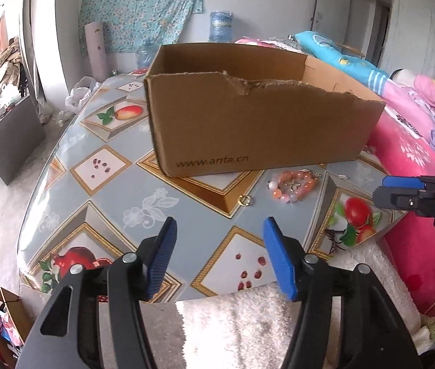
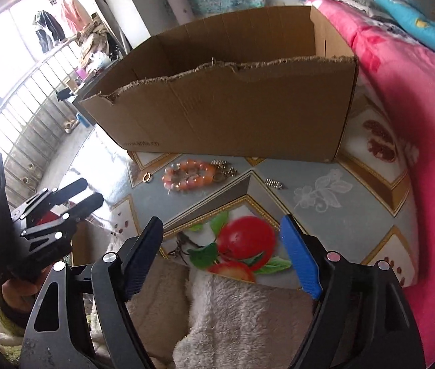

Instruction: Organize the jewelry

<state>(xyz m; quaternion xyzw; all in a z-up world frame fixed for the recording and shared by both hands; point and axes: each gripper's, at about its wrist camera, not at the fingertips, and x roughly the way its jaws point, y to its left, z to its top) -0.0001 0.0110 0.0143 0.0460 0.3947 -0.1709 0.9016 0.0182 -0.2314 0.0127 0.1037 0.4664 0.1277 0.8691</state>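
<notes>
The cardboard box [image 1: 257, 123] carries the printed address "www.anta.cn" on the lower part of its near wall; in the right wrist view the same writing is too blurred to read fully. On the body of the right gripper, seen from the left camera, the letters "DA" show at the frame edge. No other writing can be read.

There is one box, open at the top, with a torn upper edge on the near wall. It stands on a table [image 1: 100, 190] covered with a fruit-pattern cloth. Just in front of the box lie the jewelry pieces: one orange bead bracelet [image 2: 188, 176], one small gold ring [image 1: 244, 200] to its left, one small metal spring [image 2: 274, 183] to its right, and some little metal charms [image 2: 225, 167] touching the bracelet; their number I cannot tell.

The bracelet lies flat, its long axis running left to right, parallel to the near wall of the box. The spring lies nearly the same way, slightly tilted.

The left gripper [image 1: 220, 255] hovers above the near table edge, its blue pads wide apart with nothing between them. The right gripper [image 2: 222, 253] is also spread wide and holds nothing. A white fluffy cloth [image 2: 233, 313] lies below both.
</notes>
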